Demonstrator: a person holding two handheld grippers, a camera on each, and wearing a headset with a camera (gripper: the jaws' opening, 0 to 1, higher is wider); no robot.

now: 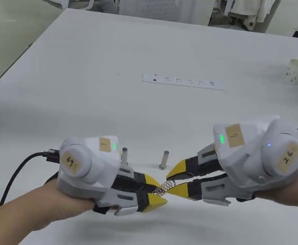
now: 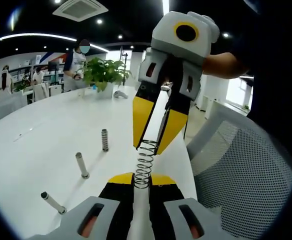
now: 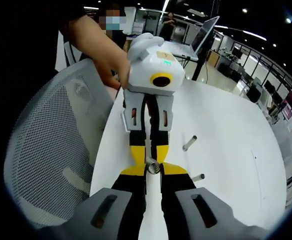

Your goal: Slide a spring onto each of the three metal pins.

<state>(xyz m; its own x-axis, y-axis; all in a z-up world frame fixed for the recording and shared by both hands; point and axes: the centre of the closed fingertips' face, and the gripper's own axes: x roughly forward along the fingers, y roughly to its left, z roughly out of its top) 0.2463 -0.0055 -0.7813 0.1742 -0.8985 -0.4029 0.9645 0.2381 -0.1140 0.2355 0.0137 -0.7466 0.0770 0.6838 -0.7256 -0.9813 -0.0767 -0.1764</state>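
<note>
Closest in, over the wide white tabletop (image 1: 88, 76), the white-and-yellow left gripper (image 1: 156, 195) and right gripper (image 1: 175, 181) meet tip to tip. Farther back lies a white power strip (image 1: 182, 80). Three small metal pins (image 2: 81, 165) sit just beyond the grippers, and the far one (image 2: 105, 140) looks ringed by a coil. Each claw is clamped on one end of a short steel coil spring (image 2: 144, 162) stretched between them.
</note>
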